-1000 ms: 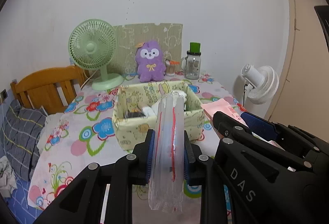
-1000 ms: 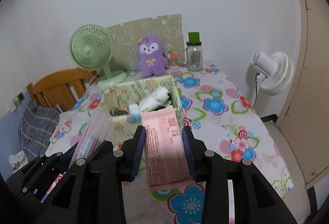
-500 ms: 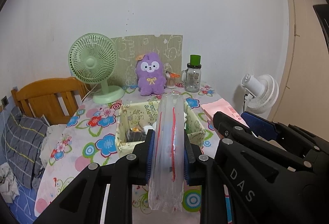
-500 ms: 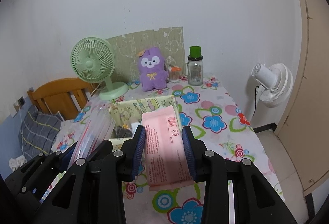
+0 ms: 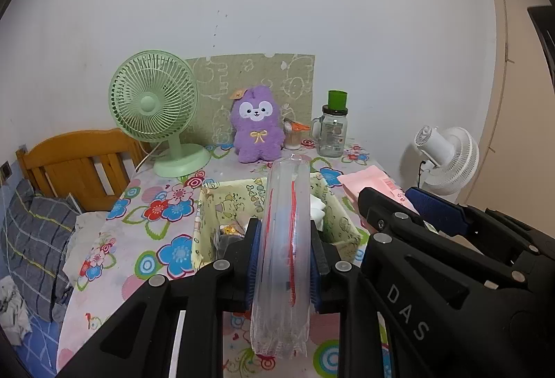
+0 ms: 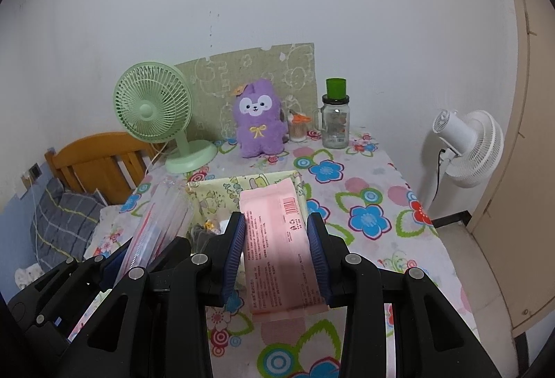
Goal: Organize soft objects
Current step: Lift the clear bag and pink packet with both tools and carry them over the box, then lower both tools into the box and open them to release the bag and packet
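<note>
Two grippers side by side, angled downward above the fabric box (image 5: 277,201), jaws clamped: left gripper (image 5: 284,260) on clear pouch (image 5: 282,239), right gripper (image 6: 276,235) on pink packet (image 6: 277,239).

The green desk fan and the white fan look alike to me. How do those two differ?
The green desk fan stands on the flowered tablecloth, near the purple plush toy; the white fan stands beyond the table's right edge, on a pole. The green desk fan faces the camera, while the white fan shows its back, motor housing outward. Both have round wire-style grilles and neither visibly spins.
</note>
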Tool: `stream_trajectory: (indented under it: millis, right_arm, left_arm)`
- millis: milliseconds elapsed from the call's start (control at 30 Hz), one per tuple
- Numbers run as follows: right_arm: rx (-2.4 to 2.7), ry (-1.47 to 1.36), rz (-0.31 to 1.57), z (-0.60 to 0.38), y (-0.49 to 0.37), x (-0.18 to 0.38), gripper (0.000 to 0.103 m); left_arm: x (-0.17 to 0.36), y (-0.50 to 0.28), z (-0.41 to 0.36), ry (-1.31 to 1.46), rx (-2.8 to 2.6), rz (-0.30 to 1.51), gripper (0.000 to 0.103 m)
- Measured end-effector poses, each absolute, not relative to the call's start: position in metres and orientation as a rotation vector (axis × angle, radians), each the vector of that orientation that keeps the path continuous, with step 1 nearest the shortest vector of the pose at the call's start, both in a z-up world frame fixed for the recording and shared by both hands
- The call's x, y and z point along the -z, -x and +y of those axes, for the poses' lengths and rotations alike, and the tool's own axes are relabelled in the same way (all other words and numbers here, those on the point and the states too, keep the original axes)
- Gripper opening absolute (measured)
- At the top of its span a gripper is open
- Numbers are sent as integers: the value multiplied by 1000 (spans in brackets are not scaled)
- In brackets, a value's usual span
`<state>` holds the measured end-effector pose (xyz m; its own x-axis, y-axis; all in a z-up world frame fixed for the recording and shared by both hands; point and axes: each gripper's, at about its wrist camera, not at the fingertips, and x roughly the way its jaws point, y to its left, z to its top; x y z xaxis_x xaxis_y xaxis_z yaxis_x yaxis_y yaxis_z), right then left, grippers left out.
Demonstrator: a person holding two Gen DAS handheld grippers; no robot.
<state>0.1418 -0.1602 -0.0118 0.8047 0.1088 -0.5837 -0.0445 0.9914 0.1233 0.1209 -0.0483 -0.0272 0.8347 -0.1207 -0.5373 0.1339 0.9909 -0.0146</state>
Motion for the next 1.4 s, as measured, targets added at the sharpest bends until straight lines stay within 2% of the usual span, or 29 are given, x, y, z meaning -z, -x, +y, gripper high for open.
stream_trajectory:
  millis: [1067, 1200, 1233, 1367, 1400]
  right_arm:
    - [-95, -94, 721, -142, -265, 60, 40]
    - [-95, -96, 730, -141, -274, 68, 40]
    - [-96, -98, 733, -141, -275, 70, 40]
    - [-105, -102, 744, -139, -281, 75, 40]
    - [-111, -99, 748, -137, -282, 78, 40]
  left_arm:
    - [72, -240, -32, 18, 128, 682, 24]
    - [79, -249, -29, 28, 124, 698, 29]
    - [81, -252, -28, 29, 120, 702, 35]
    - [89, -259, -25, 36, 115, 722, 42]
    - [91, -261, -24, 36, 114, 728, 49]
